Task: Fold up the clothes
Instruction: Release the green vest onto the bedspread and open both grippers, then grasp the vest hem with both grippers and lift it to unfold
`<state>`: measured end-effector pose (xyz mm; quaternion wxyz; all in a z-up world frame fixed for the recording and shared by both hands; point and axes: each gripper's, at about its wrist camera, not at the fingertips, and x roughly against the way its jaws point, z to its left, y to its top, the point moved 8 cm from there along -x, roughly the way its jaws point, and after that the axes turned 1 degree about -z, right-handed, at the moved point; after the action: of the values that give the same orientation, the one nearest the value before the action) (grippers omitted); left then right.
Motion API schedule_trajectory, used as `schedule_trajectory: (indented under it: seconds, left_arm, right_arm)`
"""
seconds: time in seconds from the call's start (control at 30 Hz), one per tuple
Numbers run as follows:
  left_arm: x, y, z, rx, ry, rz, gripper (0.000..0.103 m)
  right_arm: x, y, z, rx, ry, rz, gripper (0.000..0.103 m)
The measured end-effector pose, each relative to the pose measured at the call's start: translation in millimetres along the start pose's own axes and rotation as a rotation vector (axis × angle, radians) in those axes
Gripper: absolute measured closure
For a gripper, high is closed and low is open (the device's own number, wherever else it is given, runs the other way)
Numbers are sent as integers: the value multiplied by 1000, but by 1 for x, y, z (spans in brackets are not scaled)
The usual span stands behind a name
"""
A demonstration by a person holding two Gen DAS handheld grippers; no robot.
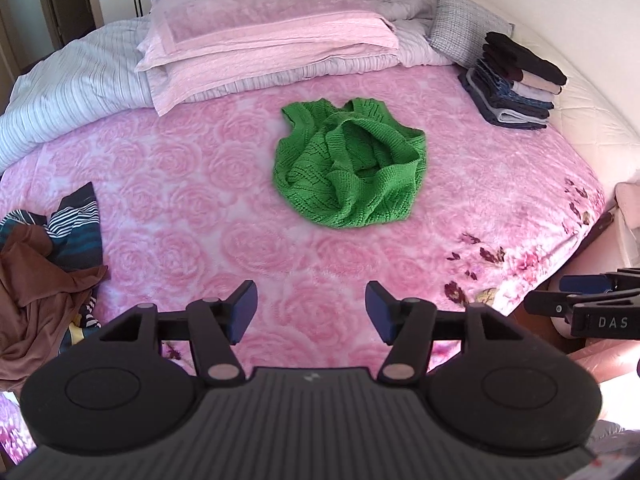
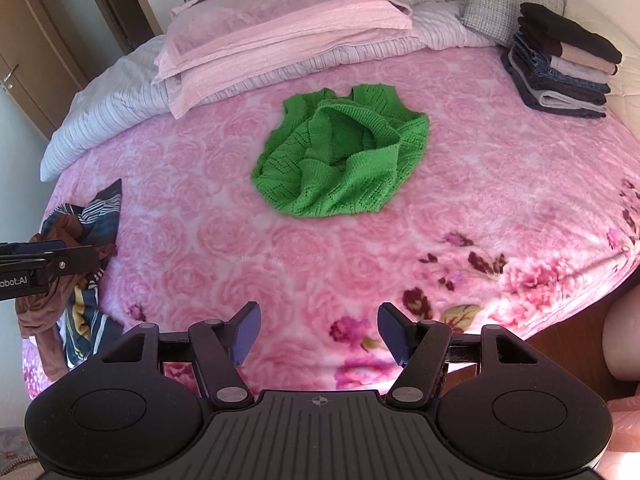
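A crumpled green knit garment (image 1: 350,166) (image 2: 342,156) lies in a heap in the middle of the pink rose-patterned bed (image 1: 200,208) (image 2: 500,184). My left gripper (image 1: 311,312) hovers over the bed's near edge, open and holding nothing, well short of the garment. Level with it on the right, my right gripper (image 2: 319,330) is also open and holding nothing. Each gripper shows at the edge of the other's view: the right gripper (image 1: 580,300) and the left gripper (image 2: 48,258), both seen side-on.
A stack of folded clothes (image 1: 516,82) (image 2: 564,64) sits at the far right. Unfolded brown and striped clothes (image 1: 48,256) (image 2: 80,264) lie piled at the left edge. Folded pink blankets (image 1: 260,40) and a grey cushion (image 1: 464,26) fill the far side.
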<state>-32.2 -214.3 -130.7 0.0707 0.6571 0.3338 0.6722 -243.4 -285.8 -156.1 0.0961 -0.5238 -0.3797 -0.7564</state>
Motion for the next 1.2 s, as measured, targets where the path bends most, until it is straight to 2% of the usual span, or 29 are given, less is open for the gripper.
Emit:
schedule_trajectory:
  seconds: [0.33, 0.57, 0.83, 1.07, 1.2]
  left_arm:
    - [-18, 16, -25, -1, 27, 8, 46]
    - [-51, 46, -57, 44, 63, 29, 45]
    - [-107, 75, -87, 134, 125, 59, 42]
    - [-157, 76, -73, 242, 175, 111, 42]
    - [-190, 82, -62, 272, 166, 128, 42]
  right_arm:
    - [-14, 24, -37, 32, 29, 17, 41]
    - [-34, 68, -89, 65, 51, 33, 41]
    - [-69, 119, -160, 110, 41, 44, 41]
    - [-122, 142, -196, 124, 42, 68, 41]
    - [-152, 160, -199, 130, 72, 40, 42]
